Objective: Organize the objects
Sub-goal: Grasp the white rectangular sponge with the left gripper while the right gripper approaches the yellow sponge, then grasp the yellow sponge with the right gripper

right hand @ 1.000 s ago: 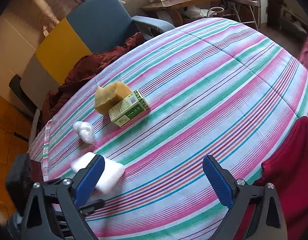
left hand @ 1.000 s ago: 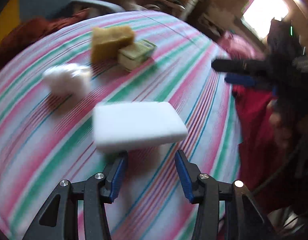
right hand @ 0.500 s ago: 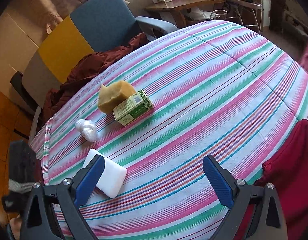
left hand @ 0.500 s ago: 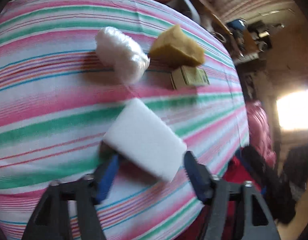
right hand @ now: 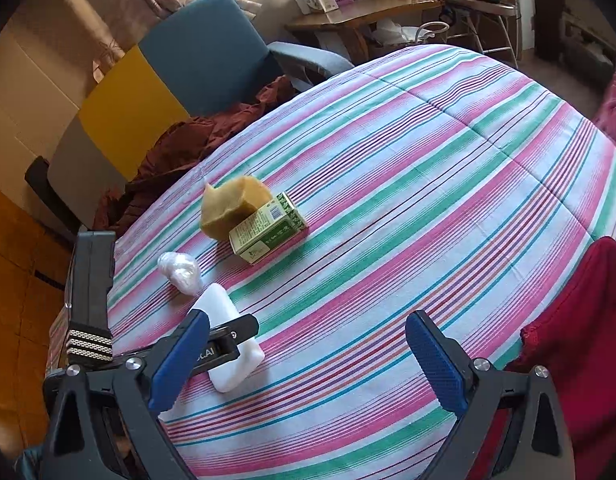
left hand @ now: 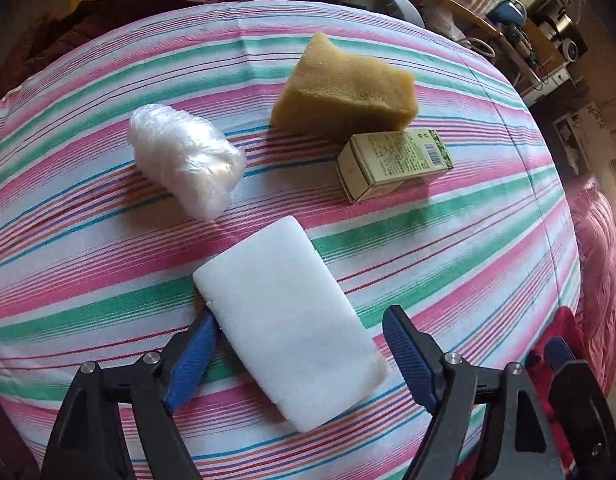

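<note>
My left gripper is spread wide around the white block, lying slantwise on the striped cloth. Closing now could twist it out. Right gripper is wide, empty.

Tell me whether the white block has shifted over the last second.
Yes. In the right wrist view the white block has turned: it lay crosswise below the plastic wad; now a short end points at it.

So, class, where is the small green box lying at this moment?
The small green box lies on the striped cloth, touching the near side of the yellow sponge, right of the plastic-wrapped bundle in the left wrist view.
</note>
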Demonstrator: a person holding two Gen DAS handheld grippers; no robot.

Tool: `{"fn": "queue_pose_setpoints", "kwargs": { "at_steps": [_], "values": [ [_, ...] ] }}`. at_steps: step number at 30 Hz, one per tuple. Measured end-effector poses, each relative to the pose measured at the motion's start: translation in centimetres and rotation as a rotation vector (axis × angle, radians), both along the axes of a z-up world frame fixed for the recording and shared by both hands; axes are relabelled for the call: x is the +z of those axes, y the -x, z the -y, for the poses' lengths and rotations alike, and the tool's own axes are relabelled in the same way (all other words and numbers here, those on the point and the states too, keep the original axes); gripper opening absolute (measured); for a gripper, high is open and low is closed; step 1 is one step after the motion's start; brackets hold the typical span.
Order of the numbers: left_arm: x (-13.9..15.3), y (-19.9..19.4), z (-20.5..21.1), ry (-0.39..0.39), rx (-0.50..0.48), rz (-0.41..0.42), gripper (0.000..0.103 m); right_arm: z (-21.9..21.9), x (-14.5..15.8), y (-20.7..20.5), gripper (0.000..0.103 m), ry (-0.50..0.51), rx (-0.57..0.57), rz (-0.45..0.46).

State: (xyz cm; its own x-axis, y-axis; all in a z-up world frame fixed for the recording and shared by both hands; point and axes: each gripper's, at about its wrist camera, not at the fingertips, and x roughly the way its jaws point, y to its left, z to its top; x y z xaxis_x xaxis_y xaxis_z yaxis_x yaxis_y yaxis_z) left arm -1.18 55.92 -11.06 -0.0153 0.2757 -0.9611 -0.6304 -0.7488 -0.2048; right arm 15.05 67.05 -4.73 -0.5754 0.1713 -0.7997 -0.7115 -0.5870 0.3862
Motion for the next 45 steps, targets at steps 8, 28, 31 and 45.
{"fn": "queue_pose_setpoints", "kwargs": {
  "at_steps": [8,28,31,45],
  "values": [
    [0.4,-1.2,1.8,-0.046,-0.119,-0.127,0.067,0.2,-0.2,0.3,0.099,-0.003,0.019,0.014],
    [1.6,0.7,17.8,-0.179,-0.126,-0.164,0.064,2.3,-0.4,5.4,0.099,-0.064,0.117,0.066],
    [1.5,0.5,18.5,-0.197,-0.124,-0.172,0.064,1.6,0.8,8.6,0.099,-0.108,0.119,0.062],
    [1.2,0.6,18.6,-0.232,-0.137,-0.196,0.065,-2.0,-3.4,20.1,0.069,-0.143,0.172,0.251]
  ]
}}
